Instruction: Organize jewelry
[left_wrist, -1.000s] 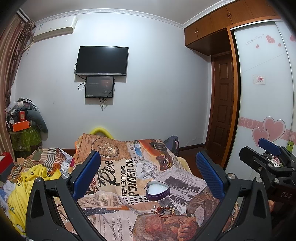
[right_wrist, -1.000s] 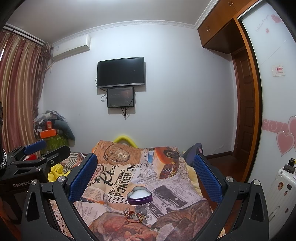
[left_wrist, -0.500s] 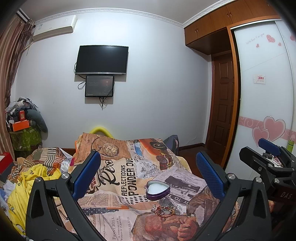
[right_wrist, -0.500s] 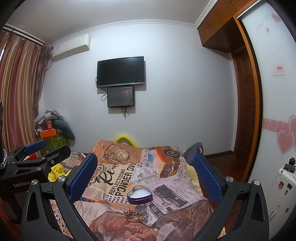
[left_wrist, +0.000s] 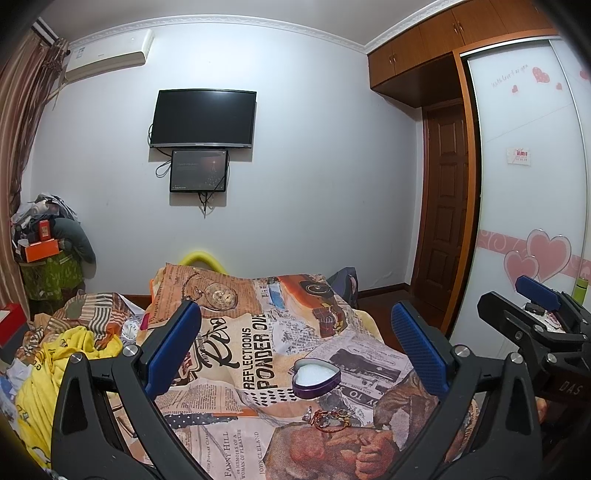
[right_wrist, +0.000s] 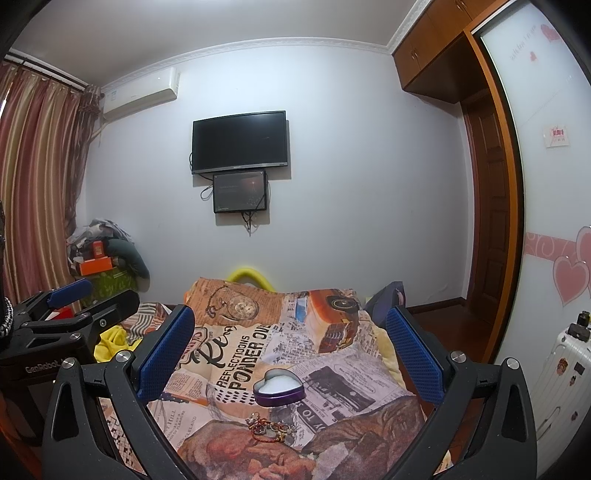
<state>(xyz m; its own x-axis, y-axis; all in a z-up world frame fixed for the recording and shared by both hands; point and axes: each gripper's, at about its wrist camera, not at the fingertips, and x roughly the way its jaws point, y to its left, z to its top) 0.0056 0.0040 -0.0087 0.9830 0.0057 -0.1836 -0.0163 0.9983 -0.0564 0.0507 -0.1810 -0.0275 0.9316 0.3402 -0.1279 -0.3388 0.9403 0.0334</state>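
A purple heart-shaped tin (left_wrist: 316, 378) with a white inside lies open on the printed bedspread (left_wrist: 236, 354); it also shows in the right wrist view (right_wrist: 279, 386). Just in front of it lies a small heap of jewelry (left_wrist: 330, 418), gold rings and red cord, which the right wrist view (right_wrist: 270, 430) shows too. My left gripper (left_wrist: 295, 349) is open and empty, held above the bed behind the tin. My right gripper (right_wrist: 288, 350) is open and empty at about the same height. Each gripper shows at the edge of the other's view.
Yellow clothing (left_wrist: 55, 369) and striped fabric are piled at the bed's left. A cluttered stack with an orange box (left_wrist: 40, 251) stands by the curtain. A TV (left_wrist: 205, 118) hangs on the far wall. A wardrobe (left_wrist: 528, 206) and a white suitcase (right_wrist: 565, 369) stand at the right.
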